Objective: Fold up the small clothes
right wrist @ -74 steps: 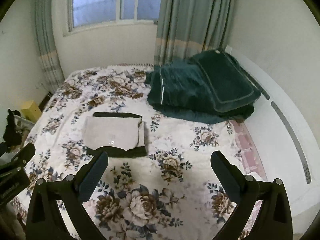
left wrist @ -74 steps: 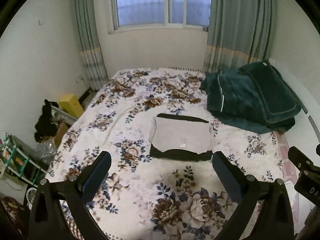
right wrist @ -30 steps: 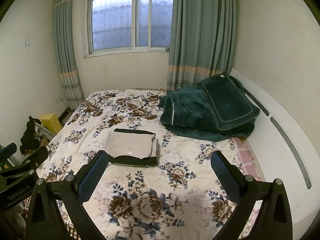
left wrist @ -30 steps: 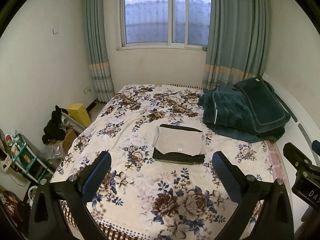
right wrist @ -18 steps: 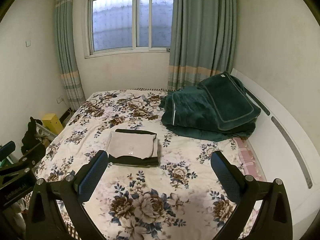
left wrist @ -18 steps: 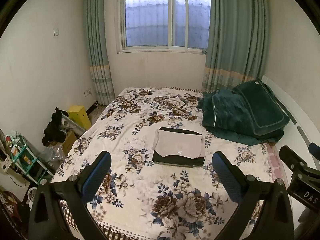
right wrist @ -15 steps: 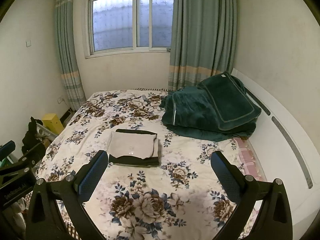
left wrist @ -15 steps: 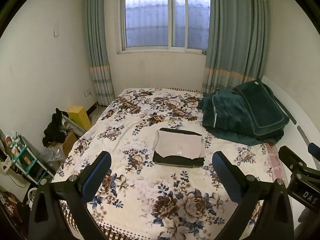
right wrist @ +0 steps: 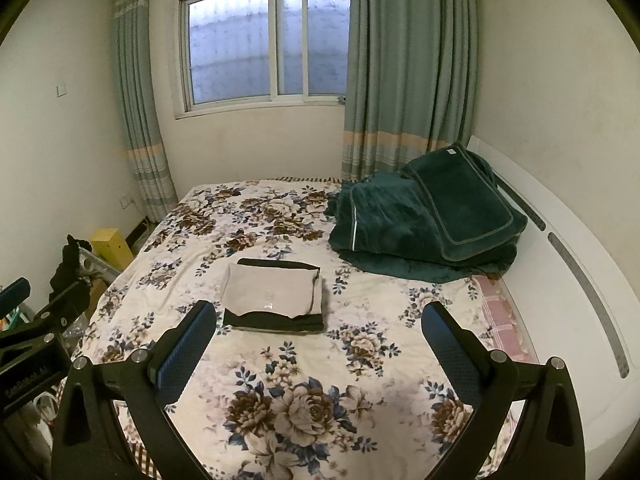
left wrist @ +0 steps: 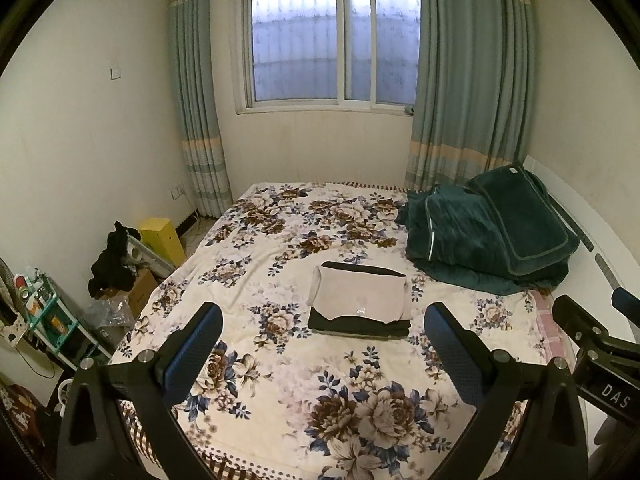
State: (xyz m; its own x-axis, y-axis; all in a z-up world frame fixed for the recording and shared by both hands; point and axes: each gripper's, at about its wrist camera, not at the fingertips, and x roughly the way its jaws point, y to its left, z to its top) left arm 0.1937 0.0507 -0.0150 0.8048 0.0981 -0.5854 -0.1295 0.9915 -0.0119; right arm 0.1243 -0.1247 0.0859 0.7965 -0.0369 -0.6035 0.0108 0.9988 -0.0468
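Note:
A folded beige garment (left wrist: 360, 298) lies on top of a folded black garment (left wrist: 356, 325) in the middle of the floral bed (left wrist: 280, 360). The same stack shows in the right wrist view, beige (right wrist: 272, 290) over black (right wrist: 276, 322). My left gripper (left wrist: 322, 344) is open and empty, held well back above the bed's near end. My right gripper (right wrist: 318, 342) is also open and empty, likewise back from the stack. Neither touches the clothes.
A dark green folded blanket (left wrist: 488, 236) lies at the bed's far right by the white headboard (right wrist: 560, 264). On the floor at left are a yellow box (left wrist: 162, 238), black clothes (left wrist: 112, 260) and a small shelf (left wrist: 44, 320). A window (left wrist: 332, 44) and curtains are behind.
Both grippers have drawn back and up from the bed, so the folded stack looks smaller and farther off. Both stay open. The stack has not moved.

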